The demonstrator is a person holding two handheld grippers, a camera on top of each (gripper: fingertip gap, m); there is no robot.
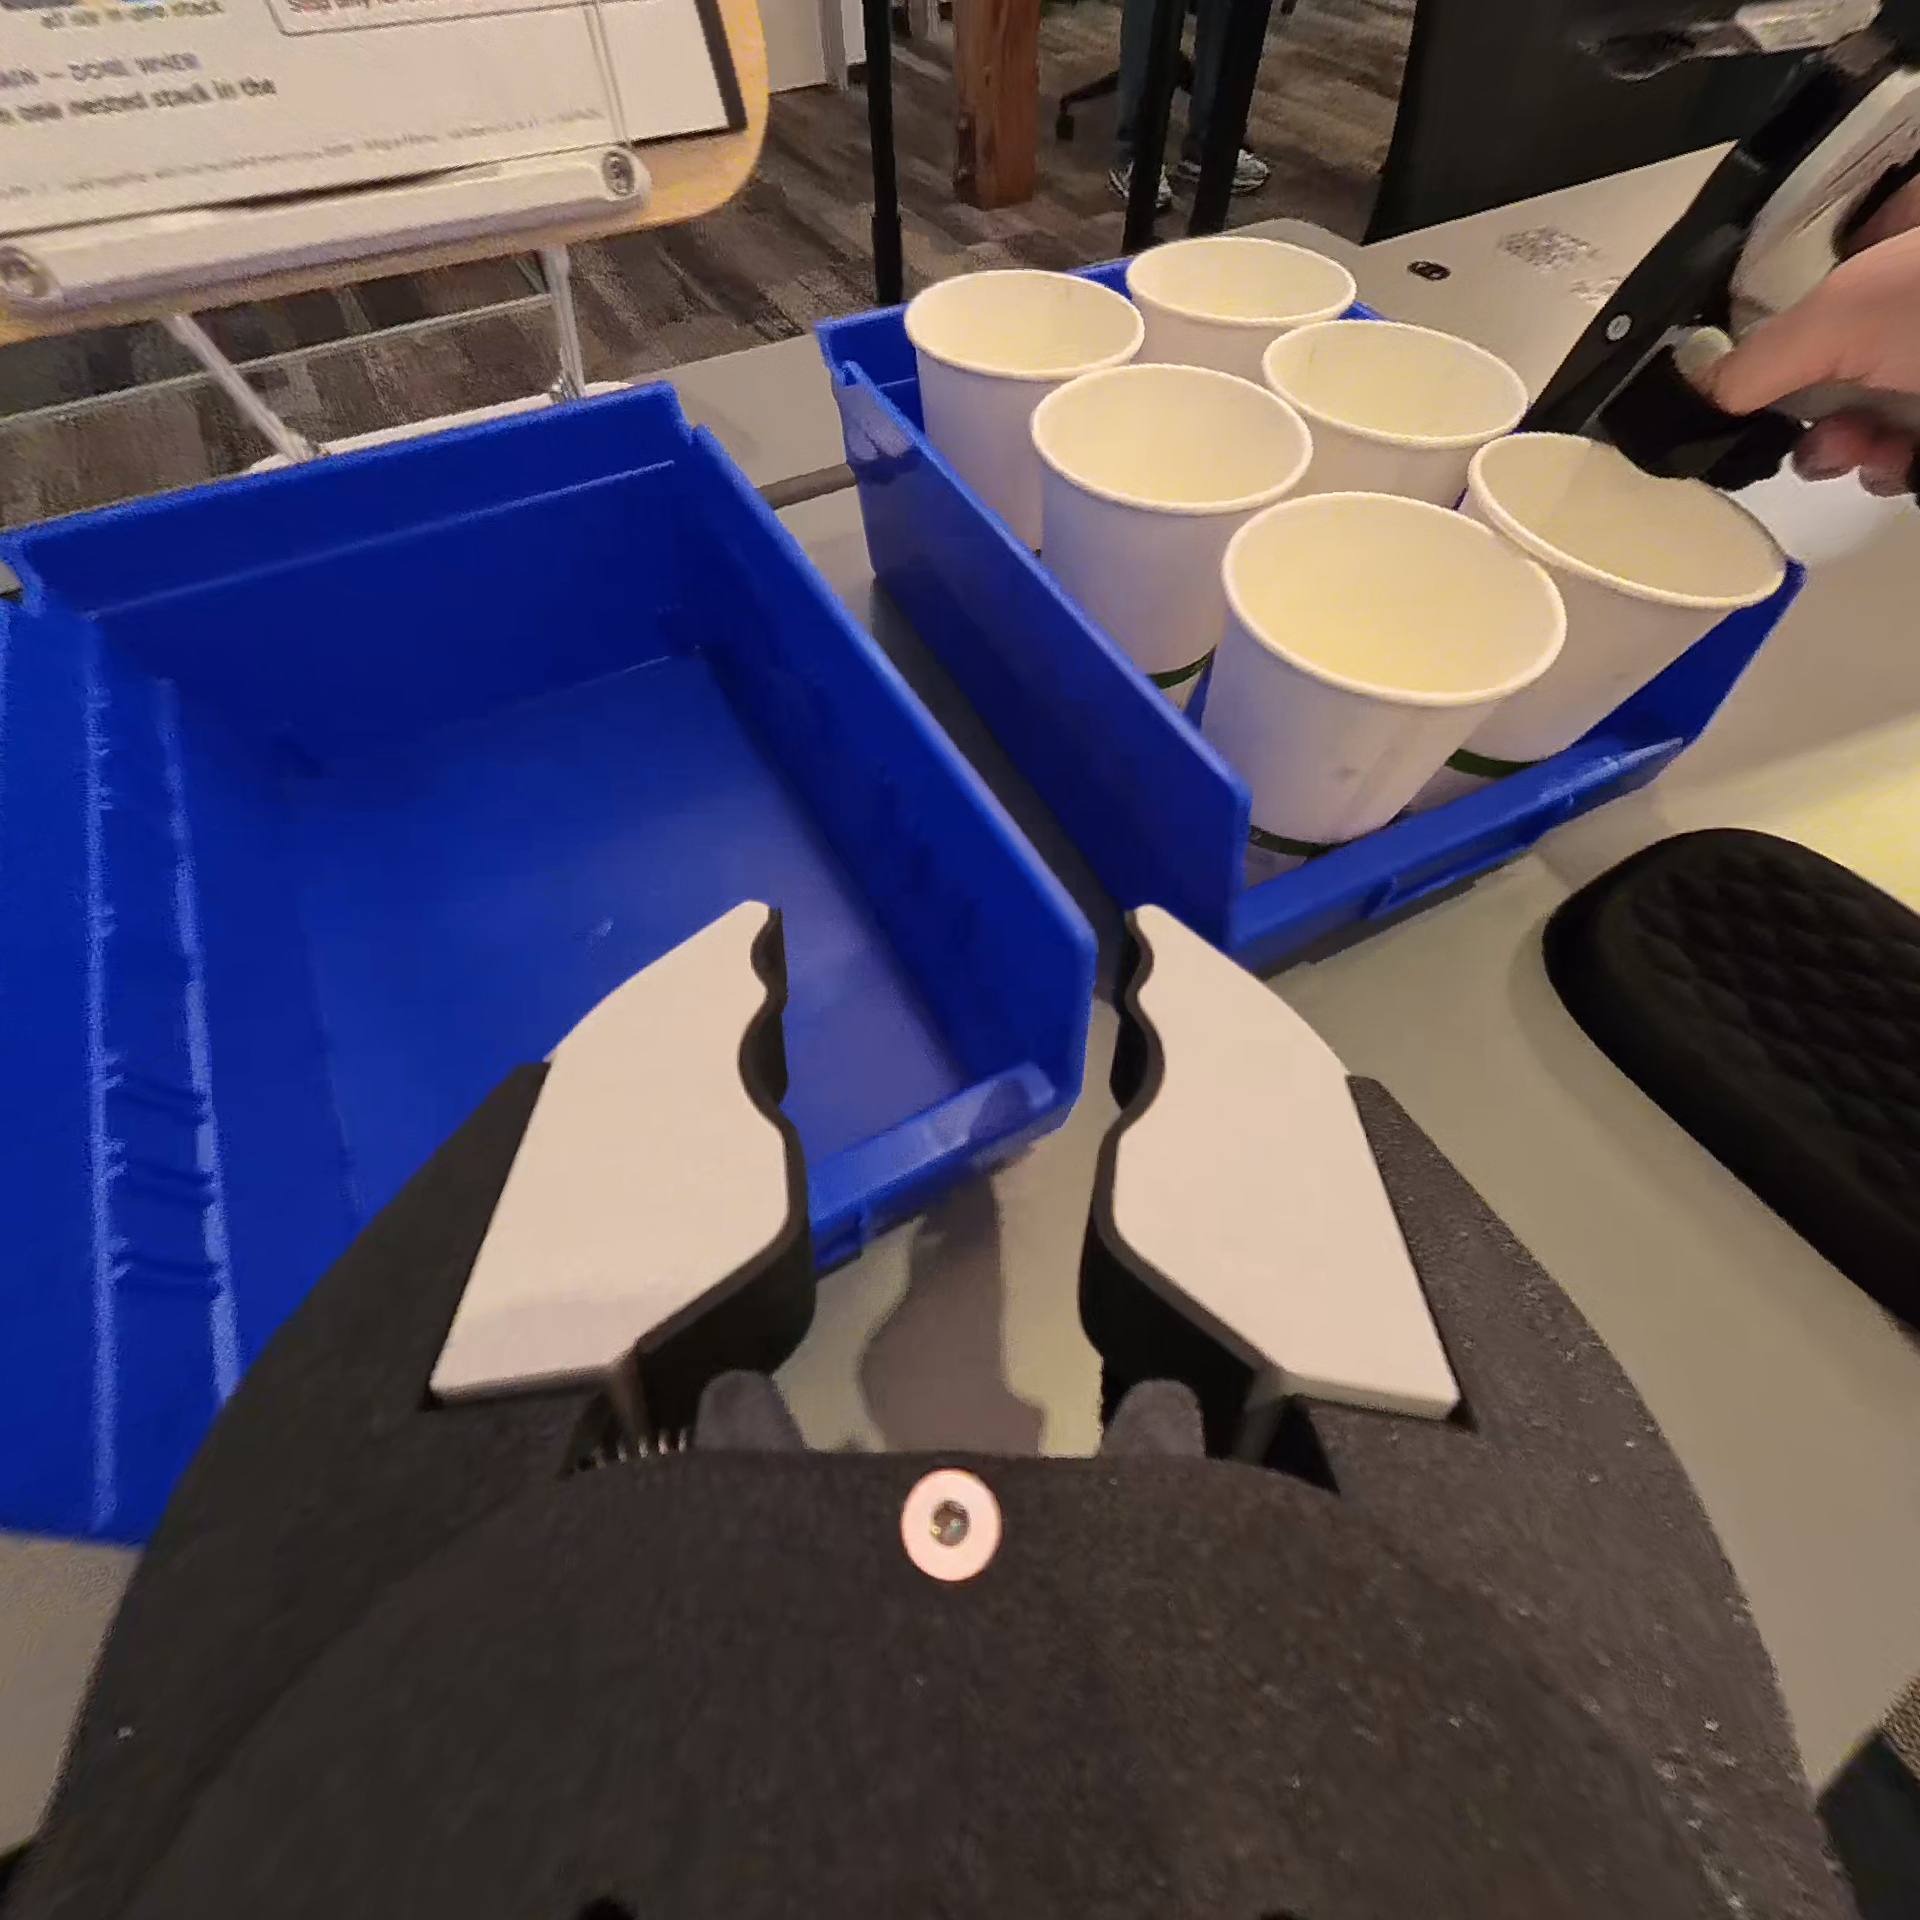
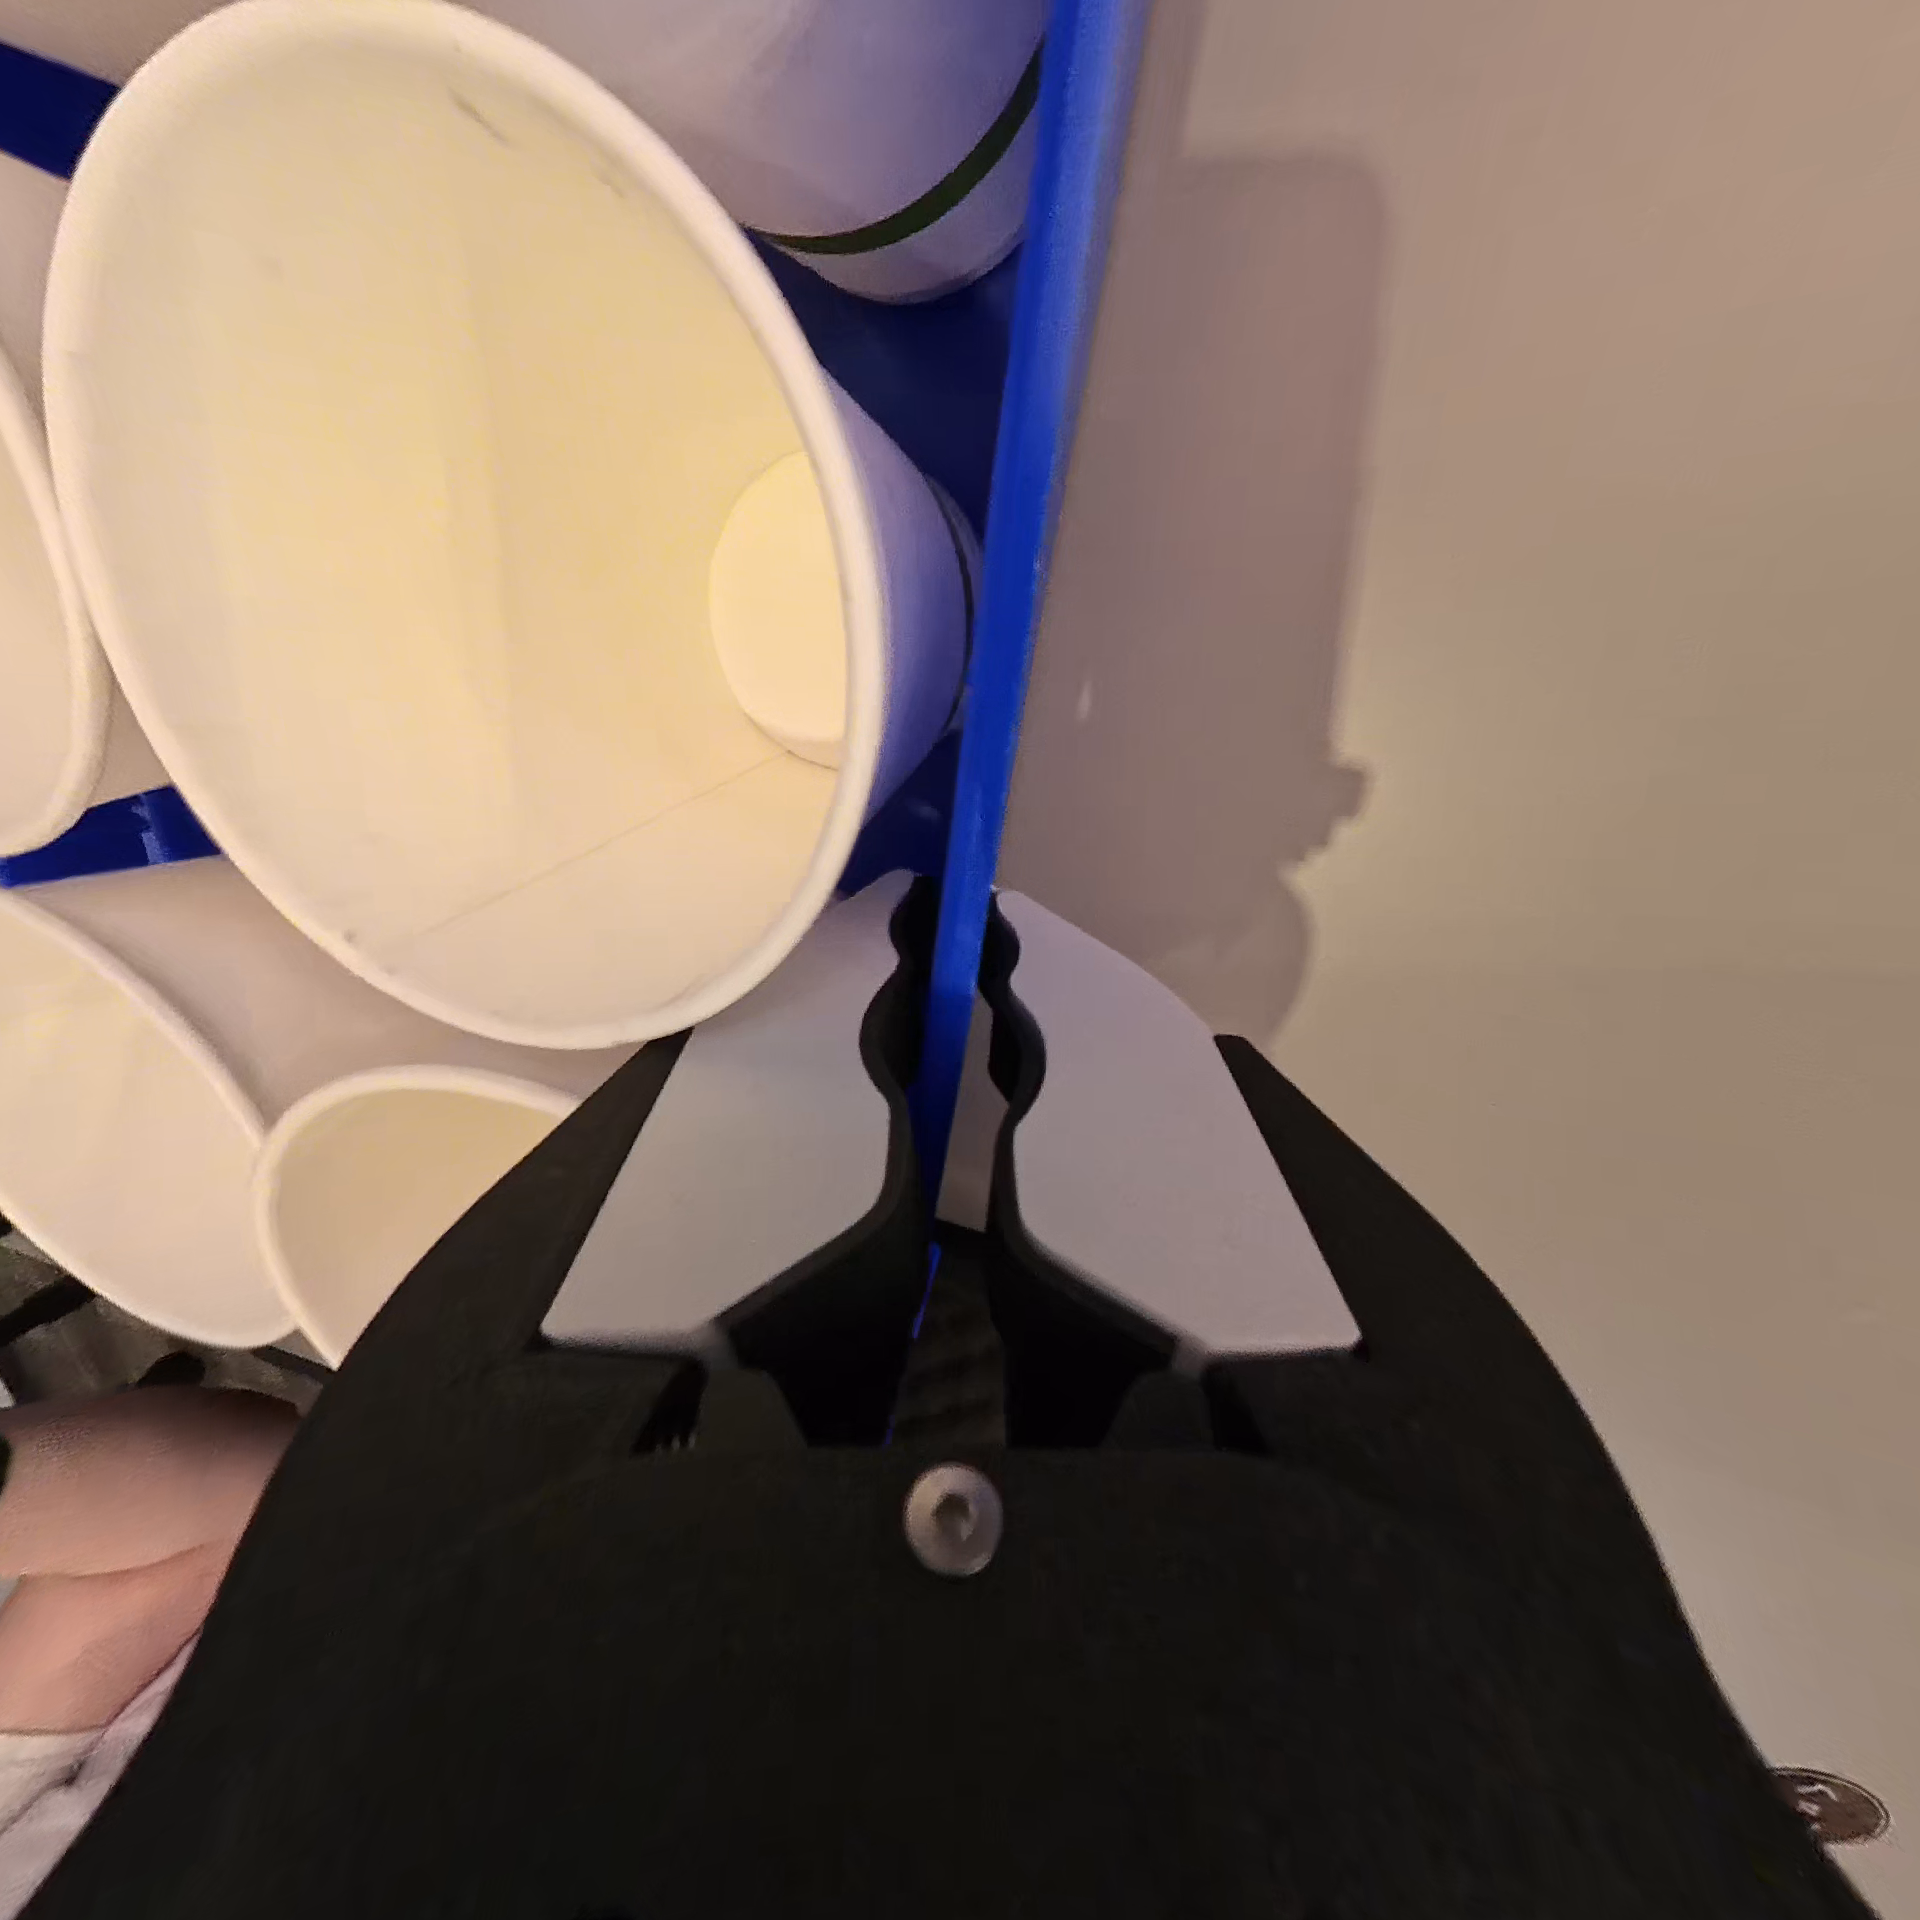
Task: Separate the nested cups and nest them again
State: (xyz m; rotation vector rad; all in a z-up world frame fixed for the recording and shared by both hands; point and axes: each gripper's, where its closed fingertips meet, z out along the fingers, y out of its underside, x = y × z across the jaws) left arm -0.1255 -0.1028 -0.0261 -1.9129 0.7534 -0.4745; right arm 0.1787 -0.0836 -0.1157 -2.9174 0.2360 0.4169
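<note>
Several white paper cups (image 1: 1392,613) stand apart from one another in the right blue bin (image 1: 1039,644). The cup at the bin's right wall (image 1: 1621,530) leans; it fills the right wrist view (image 2: 457,499). My right gripper (image 2: 956,904), held by a hand, is shut on the thin blue wall (image 2: 1029,520) of that bin, beside the leaning cup. It shows in the left wrist view (image 1: 1652,416) at the bin's far right side. My left gripper (image 1: 951,925) is open and empty over the front right corner of the empty left blue bin (image 1: 520,831).
Both bins sit side by side on a grey table (image 1: 1662,1455). A black padded armrest (image 1: 1766,1018) lies at the right. A white sign board (image 1: 312,104) stands behind the left bin. A small round metal disc (image 2: 1829,1808) lies on the table.
</note>
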